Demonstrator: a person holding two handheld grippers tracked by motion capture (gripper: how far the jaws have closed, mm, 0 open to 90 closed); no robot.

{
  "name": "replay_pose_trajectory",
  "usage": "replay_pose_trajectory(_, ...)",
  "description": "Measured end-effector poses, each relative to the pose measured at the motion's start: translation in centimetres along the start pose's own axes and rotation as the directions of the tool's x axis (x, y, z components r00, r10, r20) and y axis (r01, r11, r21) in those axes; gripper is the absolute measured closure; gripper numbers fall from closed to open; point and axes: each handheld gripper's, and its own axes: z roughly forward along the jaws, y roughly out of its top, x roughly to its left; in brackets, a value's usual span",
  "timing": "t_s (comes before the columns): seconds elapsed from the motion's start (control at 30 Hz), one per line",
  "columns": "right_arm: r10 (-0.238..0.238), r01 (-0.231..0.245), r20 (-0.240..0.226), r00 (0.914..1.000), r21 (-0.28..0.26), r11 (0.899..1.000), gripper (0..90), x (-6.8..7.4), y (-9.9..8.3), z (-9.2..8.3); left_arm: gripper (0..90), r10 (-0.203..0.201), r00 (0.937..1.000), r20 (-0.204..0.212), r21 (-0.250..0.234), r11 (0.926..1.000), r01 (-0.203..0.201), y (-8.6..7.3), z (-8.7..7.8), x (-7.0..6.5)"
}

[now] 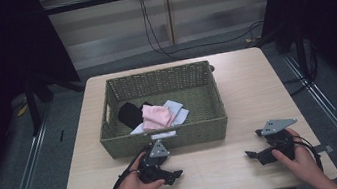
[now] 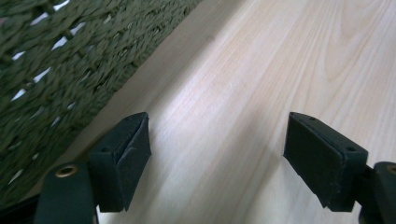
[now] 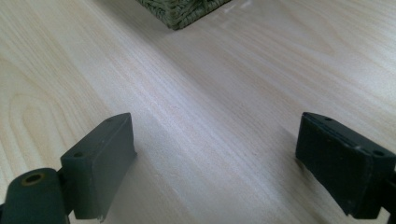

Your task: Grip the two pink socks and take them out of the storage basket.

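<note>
1. Left claw (image 1: 168, 174) sits low over the counter (image 1: 236, 89), jaws spread wide and holding nothing; in the left gripper view bare wood lies between its pads (image 2: 126, 161).
2. Right claw (image 1: 257, 144) is the same story: jaws wide apart, nothing gripped, resting near the front right part of the counter, well apart from the basket (image 1: 166, 143).
3. The basket stands mid-counter, and the clothes are heaped inside it: a pink cloth (image 1: 155, 115) on top, a black piece (image 1: 130, 113) to its left, pale blue fabric (image 1: 179, 109) to its right.
4. Why so? My read: the basket keeps the laundry gathered, and both claws wait wide open, ready for a first pick.
5. The pink cloth lies beyond the left claw, just over the basket's near wall, which that claw nearly touches. The right claw is farther off, with a basket corner (image 3: 182, 11) ahead of it.
</note>
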Motion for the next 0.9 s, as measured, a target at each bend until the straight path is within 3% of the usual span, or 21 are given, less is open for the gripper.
replay_pose_trajectory(0.1, 0.000, 0.000, 0.000, 1.0000, 0.000, 1.000, 11.0, 0.0, 0.0, 0.0, 22.4, -0.015, 0.9996, 0.025, 0.023, 0.9996, 0.015, 0.6, -0.9, 0.0)
replay_pose_trajectory(0.33, 0.002, -0.002, 0.000, 1.0000, 0.001, 1.000, 11.0, 0.0, 0.0, 0.0, 22.4, -0.034, 0.9986, 0.039, 0.057, 0.9979, 0.032, 1.7, -2.1, 0.4)
replay_pose_trajectory(0.6, 0.002, -0.002, 0.000, 1.0000, 0.000, 1.000, 11.0, 0.0, 0.0, 0.0, 22.4, -0.042, 0.9975, 0.056, 0.062, 0.9973, 0.039, 2.7, -3.2, 0.9)
replay_pose_trajectory(0.9, 0.002, -0.002, 0.000, 1.0000, 0.000, 1.000, 11.0, 0.0, 0.0, 0.0, 22.4, -0.044, 0.9958, 0.080, 0.053, 0.9978, 0.040, 5.0, -5.7, 1.2)
